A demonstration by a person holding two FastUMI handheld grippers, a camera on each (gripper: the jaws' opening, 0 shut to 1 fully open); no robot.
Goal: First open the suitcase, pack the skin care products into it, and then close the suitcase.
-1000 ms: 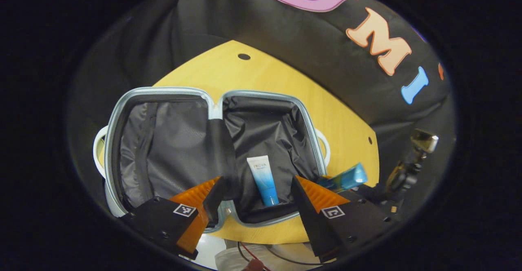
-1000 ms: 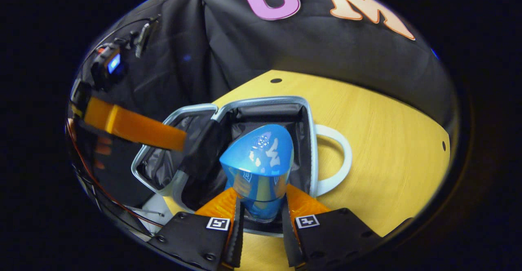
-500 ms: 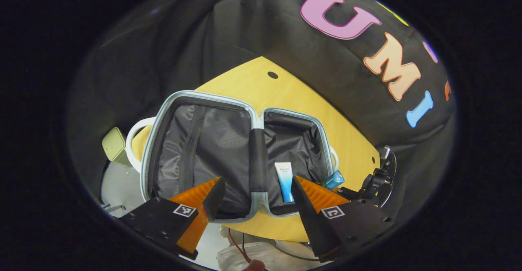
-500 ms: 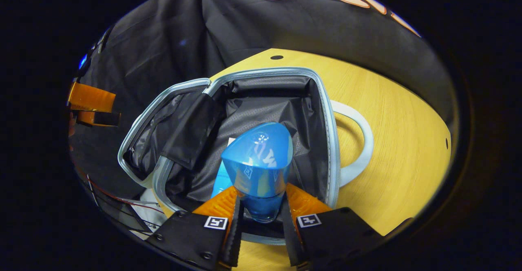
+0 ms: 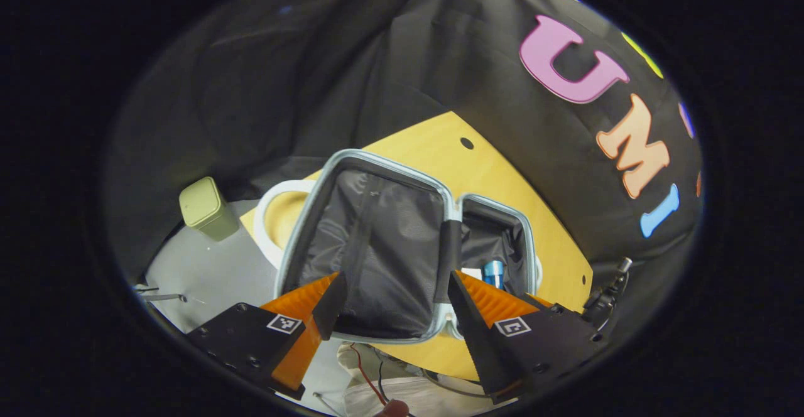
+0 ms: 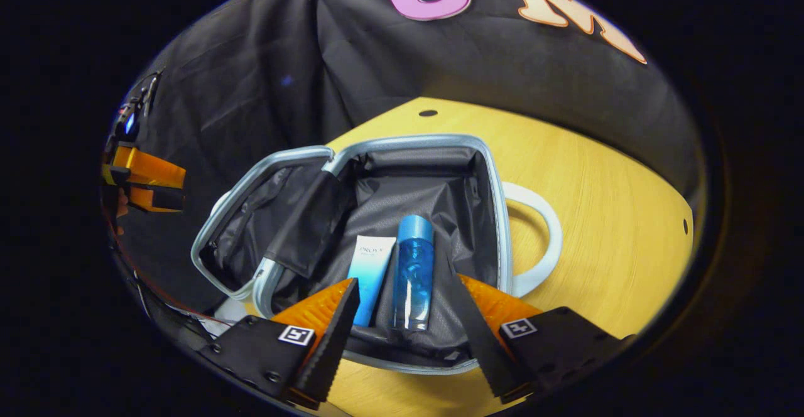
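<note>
The suitcase (image 6: 496, 216) lies open on the counter (image 6: 615, 216), bottle (image 6: 412, 272) beside tube (image 6: 370, 272) inside. Right gripper (image 6: 405, 335) and left gripper (image 5: 389, 297) both gape, holding nothing

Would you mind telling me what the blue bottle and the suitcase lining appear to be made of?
Blue bottle: likely translucent glossy plastic or glass; light passes through and highlights glint. Suitcase lining: seemingly thin woven synthetic fabric, with creases and a slight sheen.

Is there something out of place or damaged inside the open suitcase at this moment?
Nothing stands out. The blue bottle and the white-and-blue tube lie side by side in one half of the suitcase, unspilled, and the right gripper is open above them.
</note>
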